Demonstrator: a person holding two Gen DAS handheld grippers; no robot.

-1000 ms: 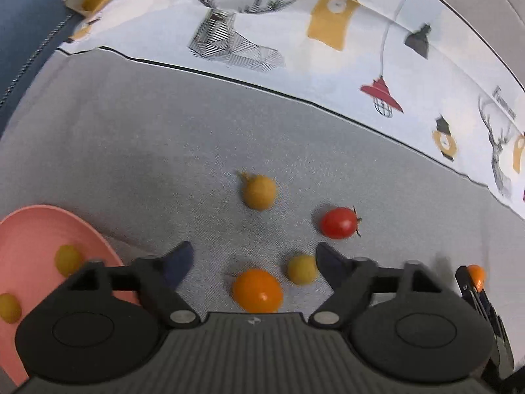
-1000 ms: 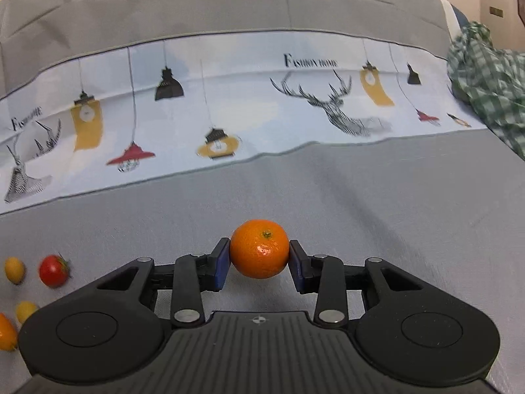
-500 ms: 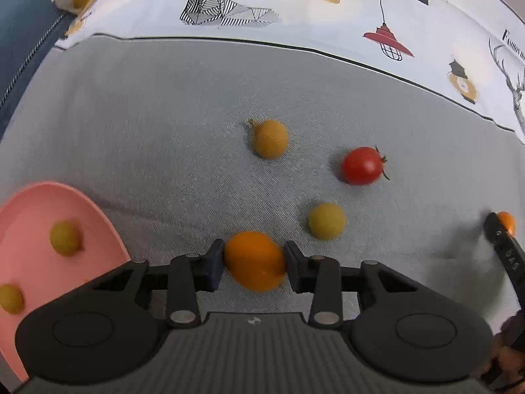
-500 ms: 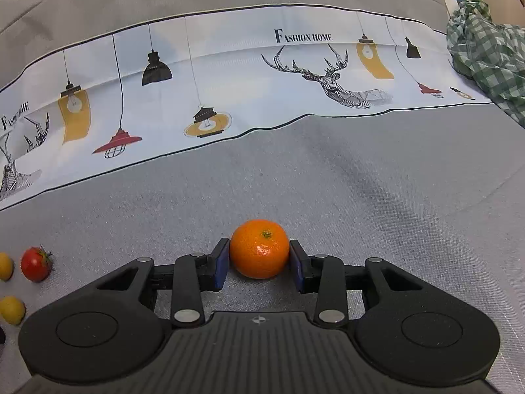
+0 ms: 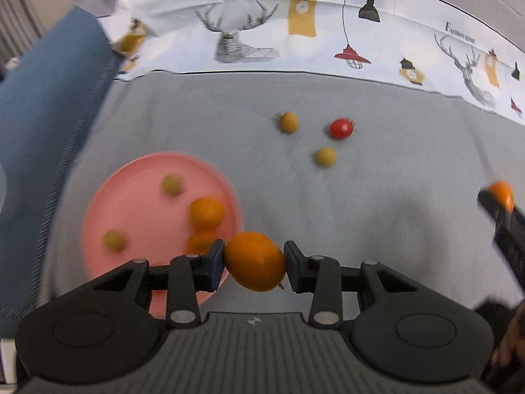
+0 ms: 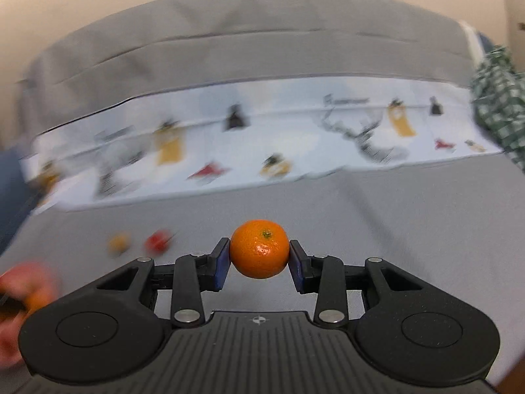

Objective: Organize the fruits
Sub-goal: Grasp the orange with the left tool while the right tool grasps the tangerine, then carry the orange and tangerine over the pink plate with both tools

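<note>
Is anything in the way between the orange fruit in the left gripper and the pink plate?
Nothing visible. The fruit hangs right beside the plate; open space remains among the fruits already lying there.

Orange fruit (image 5: 255,261) between jaws

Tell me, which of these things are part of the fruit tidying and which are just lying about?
Part of the job:
- left gripper holding an orange tomato
- right gripper holding a mandarin
- pink plate
- red cherry tomato

Lying about:
- green checked cloth
- deer-print sheet
</note>
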